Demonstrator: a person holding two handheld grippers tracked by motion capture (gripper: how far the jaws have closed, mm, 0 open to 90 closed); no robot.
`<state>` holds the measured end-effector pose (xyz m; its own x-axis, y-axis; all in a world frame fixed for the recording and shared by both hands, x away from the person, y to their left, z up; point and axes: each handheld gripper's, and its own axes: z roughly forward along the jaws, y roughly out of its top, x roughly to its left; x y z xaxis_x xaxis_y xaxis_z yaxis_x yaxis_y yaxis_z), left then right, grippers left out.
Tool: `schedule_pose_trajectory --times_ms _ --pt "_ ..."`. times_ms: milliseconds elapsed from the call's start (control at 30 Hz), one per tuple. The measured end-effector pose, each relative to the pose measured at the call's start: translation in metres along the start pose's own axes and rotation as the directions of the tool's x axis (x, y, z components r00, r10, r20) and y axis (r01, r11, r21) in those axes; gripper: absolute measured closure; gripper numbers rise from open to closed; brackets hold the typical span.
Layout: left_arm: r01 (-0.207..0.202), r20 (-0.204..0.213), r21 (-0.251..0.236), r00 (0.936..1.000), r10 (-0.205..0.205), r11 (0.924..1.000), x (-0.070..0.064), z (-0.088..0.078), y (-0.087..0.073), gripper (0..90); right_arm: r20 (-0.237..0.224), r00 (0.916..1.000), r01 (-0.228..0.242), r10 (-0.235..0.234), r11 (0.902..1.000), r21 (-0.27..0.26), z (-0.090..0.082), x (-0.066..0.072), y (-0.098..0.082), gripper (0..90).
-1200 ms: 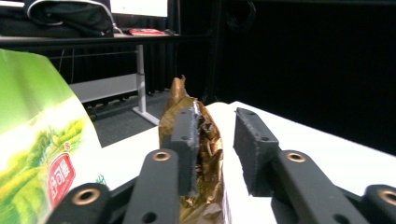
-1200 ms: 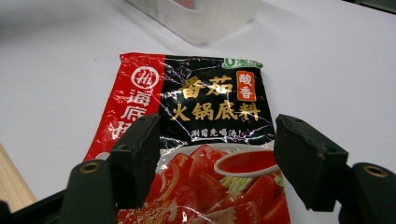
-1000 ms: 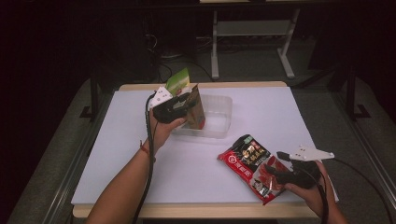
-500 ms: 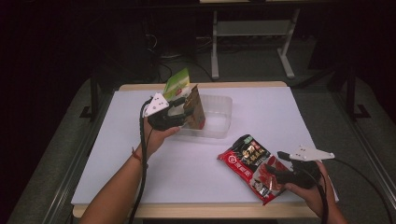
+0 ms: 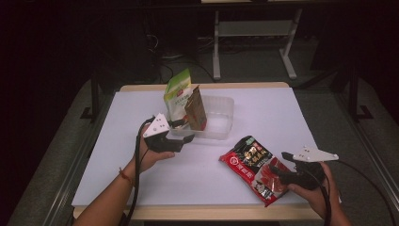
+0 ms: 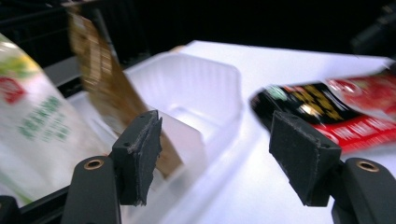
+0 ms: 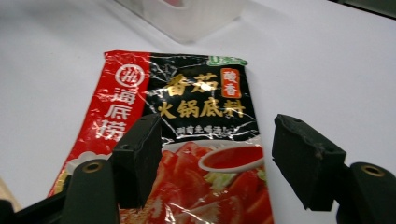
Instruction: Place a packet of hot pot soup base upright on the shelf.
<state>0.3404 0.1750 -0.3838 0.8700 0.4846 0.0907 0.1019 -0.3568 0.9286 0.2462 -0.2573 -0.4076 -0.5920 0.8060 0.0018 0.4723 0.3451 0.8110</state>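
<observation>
A clear plastic tray (image 5: 220,123) sits at the table's far middle. In it stand a green packet (image 5: 176,96) and, leaning beside it, a brown packet (image 5: 195,110). My left gripper (image 5: 186,132) is just in front of the tray's near left corner; its jaws have just been opening and nothing is between them. In the left gripper view the open gripper (image 6: 215,158) faces the brown packet (image 6: 102,79), green packet (image 6: 28,116) and tray (image 6: 205,88). A red and black packet (image 5: 249,162) lies flat at the near right. My right gripper (image 5: 278,165) hovers open over the red packet (image 7: 196,107).
The white tabletop (image 5: 263,113) has bare room to the left and behind the red packet. A cable trails from each gripper toward the near edge. Beyond the table stands a metal frame (image 5: 254,33) on the dark floor.
The left gripper let go of the brown packet, opened wider and drew back toward the near left of the tray. The brown packet stays leaning in the tray. The right gripper has not moved.
</observation>
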Motion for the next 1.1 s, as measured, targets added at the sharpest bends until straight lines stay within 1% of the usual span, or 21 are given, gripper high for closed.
schedule_pose_trajectory --times_ms 67,133,200,267,300,333,367,433,467,500,567,600,633,700,767,833,900,933,1000,1033,1100 --pt "0.013 0.031 0.006 0.9994 -0.013 0.9999 -0.005 0.000 -0.006 32.4 0.007 1.0000 -0.006 0.006 0.9999 0.009 0.000 -0.003 -0.001 32.1" --pt "0.007 0.051 0.045 0.9986 -0.009 0.9989 -0.010 0.005 -0.013 30.6 0.025 0.9997 -0.009 0.008 0.9996 0.027 0.000 -0.006 -0.003 32.1" --pt "0.018 0.071 0.064 0.9972 -0.023 0.9978 -0.014 0.012 -0.019 30.1 0.052 0.9986 -0.010 0.007 0.9990 0.043 0.001 -0.010 -0.004 32.1" --pt "-0.001 0.092 0.082 0.9957 -0.006 0.9966 -0.019 0.020 -0.021 30.1 0.066 0.9976 -0.023 0.020 0.9984 0.052 0.000 -0.015 -0.007 32.1" --pt "0.003 0.108 0.086 0.9940 -0.012 0.9963 -0.020 0.024 -0.022 30.1 0.066 0.9975 -0.027 0.024 0.9982 0.053 0.000 -0.017 -0.008 32.1" --pt "0.017 0.138 0.101 0.9900 -0.031 0.9948 -0.021 0.030 -0.023 29.9 0.071 0.9971 -0.031 0.027 0.9978 0.059 0.000 -0.019 -0.010 32.0" --pt "0.019 0.144 0.108 0.9889 -0.034 0.9940 -0.022 0.033 -0.024 29.5 0.075 0.9966 -0.038 0.033 0.9969 0.069 0.000 -0.022 -0.011 31.8" --pt "0.017 0.171 0.135 0.9845 -0.040 0.9907 -0.026 0.041 -0.027 29.4 0.051 0.9962 -0.075 0.071 0.9942 0.077 0.001 -0.026 -0.015 31.5" --pt "0.012 0.183 0.142 0.9823 -0.038 0.9898 -0.027 0.043 -0.028 29.4 0.046 0.9959 -0.082 0.078 0.9932 0.083 0.002 -0.027 -0.016 31.2" --pt "0.008 0.187 0.142 0.9818 -0.035 0.9898 -0.029 0.046 -0.028 29.5 0.038 0.9957 -0.088 0.085 0.9917 0.093 0.002 -0.028 -0.018 30.8" --pt "0.029 0.210 0.136 0.9760 -0.057 0.9903 -0.033 0.050 -0.028 31.0 0.038 0.9958 -0.087 0.083 0.9892 0.118 0.003 -0.030 -0.021 29.7" --pt "0.034 0.214 0.139 0.9748 -0.064 0.9897 -0.036 0.053 -0.028 33.3 0.029 0.9956 -0.092 0.089 0.9882 0.123 0.002 -0.032 -0.022 28.7" --pt "0.028 0.221 0.142 0.9736 -0.059 0.9895 -0.039 0.056 -0.027 34.8 0.018 0.9947 -0.103 0.101 0.9870 0.124 0.002 -0.034 -0.024 28.3" --pt "0.020 0.236 0.144 0.9703 -0.054 0.9894 -0.044 0.061 -0.024 35.4 -0.010 0.9904 -0.135 0.138 0.9794 0.150 0.002 -0.039 -0.028 25.7" --pt "0.029 0.258 0.142 0.9640 -0.066 0.9895 -0.047 0.066 -0.022 36.2 -0.053 0.9831 -0.166 0.176 0.9747 0.149 0.002 -0.042 -0.032 26.0" --pt "0.018 0.268 0.154 0.9617 -0.059 0.9879 -0.050 0.072 -0.021 36.7 -0.079 0.9767 -0.185 0.199 0.9694 0.162 0.002 -0.044 -0.033 26.3" --pt "0.014 0.284 0.175 0.9565 -0.064 0.9845 -0.053 0.077 -0.022 36.9 -0.114 0.9723 -0.183 0.204 0.9675 0.175 0.003 -0.043 -0.033 27.1" --pt "0.002 0.290 0.185 0.9554 -0.056 0.9826 -0.054 0.079 -0.022 37.0 -0.136 0.9700 -0.175 0.202 0.9663 0.189 0.004 -0.042 -0.033 27.8" --pt "-0.005 0.291 0.197 0.9553 -0.054 0.9804 -0.056 0.082 -0.023 36.3 -0.187 0.9616 -0.161 0.201 0.9652 0.206 0.007 -0.039 -0.034 28.3" --pt "0.000 0.294 0.203 0.9537 -0.061 0.9792 -0.055 0.083 -0.024 35.7 -0.201 0.9592 -0.156 0.200 0.9644 0.213 0.008 -0.037 -0.034 28.0" --pt "0.001 0.291 0.222 0.9544 -0.067 0.9751 -0.055 0.086 -0.025 34.7 -0.206 0.9590 -0.148 0.194 0.9639 0.221 0.011 -0.034 -0.034 25.6"
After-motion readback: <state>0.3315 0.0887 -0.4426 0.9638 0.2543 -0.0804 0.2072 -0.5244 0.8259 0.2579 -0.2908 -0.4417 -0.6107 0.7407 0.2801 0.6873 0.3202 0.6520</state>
